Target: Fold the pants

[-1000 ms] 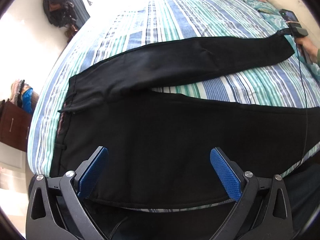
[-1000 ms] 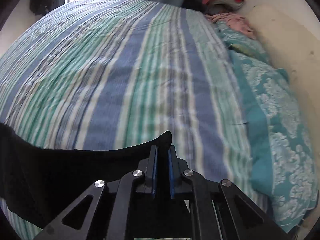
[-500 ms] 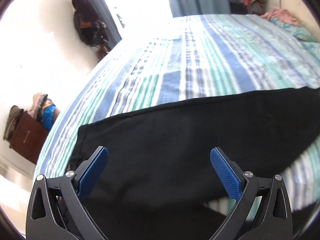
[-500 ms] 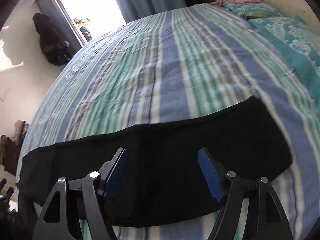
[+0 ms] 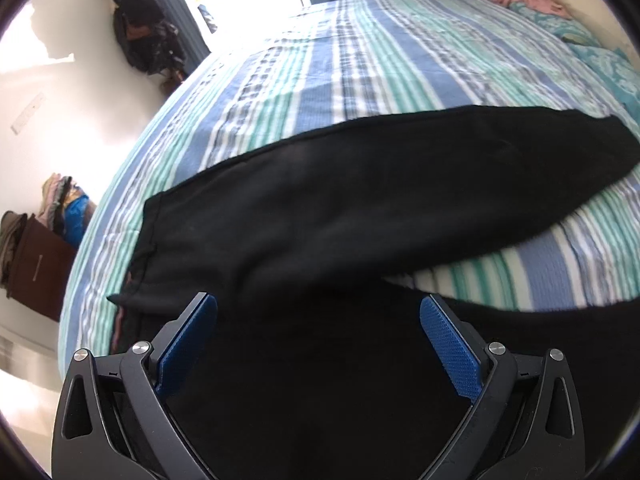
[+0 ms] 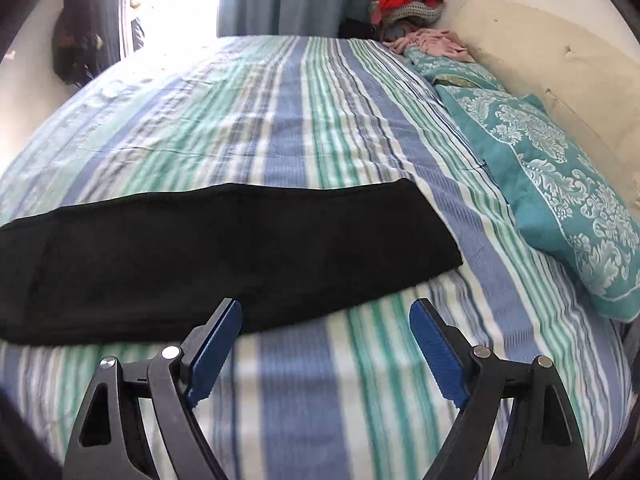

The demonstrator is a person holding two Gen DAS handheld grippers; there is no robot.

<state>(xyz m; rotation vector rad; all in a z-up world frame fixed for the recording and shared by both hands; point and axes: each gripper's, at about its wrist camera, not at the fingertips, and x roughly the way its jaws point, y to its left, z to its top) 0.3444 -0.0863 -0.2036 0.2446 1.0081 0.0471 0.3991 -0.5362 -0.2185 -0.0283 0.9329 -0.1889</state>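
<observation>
bed [image 5: 360, 64]: fills both views; striped sheet in blue, teal and white; lit window and blue-grey curtain behind its far edge
pants [image 5: 360, 216]: black, laid flat on the bed; in the left wrist view the waistband end sits at left near the bed's edge, one leg runs right across the stripes to its cuff at far right, a second dark mass of the same fabric lies nearer the camera, a strip of sheet showing between the two on the right
pants leg end [image 6: 248, 248]: right wrist view shows the leg lying flat, its cuff edge pointing right, well apart from the pillow
pillow [image 6: 560, 184]: teal with white damask print, along the bed's right side against the cream wall
pink garment [image 6: 436, 42]: crumpled at the far right corner of the bed, a red and grey pile of cloth just behind it
brown cabinet [image 5: 36, 264]: off the bed at left, folded clothes stacked on top
hanging dark clothes [image 5: 140, 36]: on the wall left of the window
left claw [image 5: 318, 350]: blue pads spread wide, gripping nothing, hovering over the near dark part of the pants
right claw [image 6: 325, 354]: pads spread wide, gripping nothing, over bare striped sheet just in front of the pants leg, not touching it
</observation>
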